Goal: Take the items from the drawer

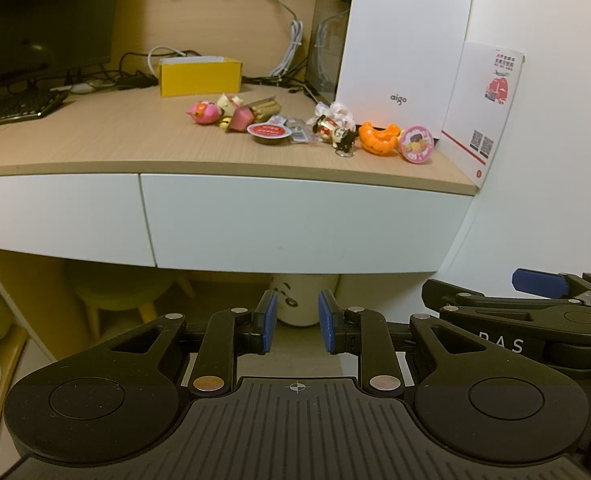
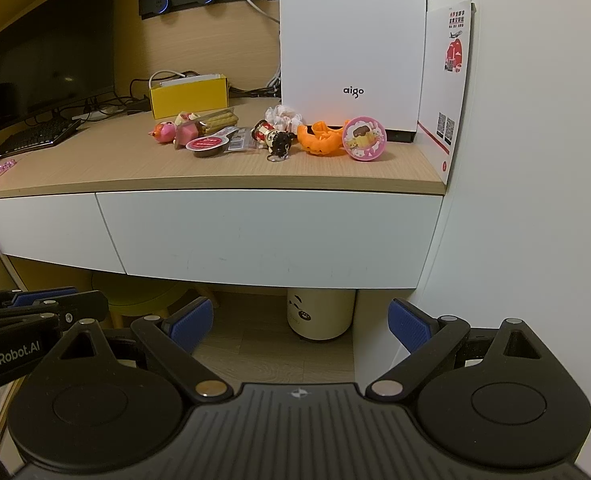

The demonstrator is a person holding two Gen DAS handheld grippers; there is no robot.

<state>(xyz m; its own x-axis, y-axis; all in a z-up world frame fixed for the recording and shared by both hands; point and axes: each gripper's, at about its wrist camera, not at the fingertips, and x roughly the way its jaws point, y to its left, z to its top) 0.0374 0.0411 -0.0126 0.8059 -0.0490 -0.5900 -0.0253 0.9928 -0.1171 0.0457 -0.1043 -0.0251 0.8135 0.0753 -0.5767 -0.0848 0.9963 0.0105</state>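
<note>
So, starting at the jaws: the left gripper point(image 1: 294, 326) has its blue pads set narrow with just a slim gap and nothing between them, while the right gripper point(image 2: 300, 326) is spread wide, also holding nothing. Both hang low, below the desk, side by side and aimed at the white drawer point(image 2: 263, 236) under the wooden desktop point(image 2: 95, 164).

That drawer front looks fully shut, flush with the narrower white panel point(image 2: 43, 224) to its left. I can't spot any handle or knob (flat face, so my guess is you hook the bottom edge from underneath or pull at the lip). It should be stiff and smooth, a bit slippery for rubber pads, and probably slides easily once it gets going. What's inside, I can't tell.

Up top there's already a row of small stuff sitting near the front edge: a pink bird toy point(image 1: 204, 113), a sealed cup with a red lid point(image 1: 269, 132), a little doll keychain point(image 2: 273, 138), an orange pumpkin piece point(image 2: 321, 138) and a round pink tin point(image 2: 365, 138) tilted up on its edge. All light, small, hard plastic-ish things, so a gentle pinch across the middle would do. The keychain's ring dangles toward the edge, so that one could snag.

Behind all that stands a white aigo box point(image 2: 351, 40), plus a yellow carton point(image 2: 189, 94), and a cream bin point(image 2: 321, 316) sits on the floor under the desk.
</note>
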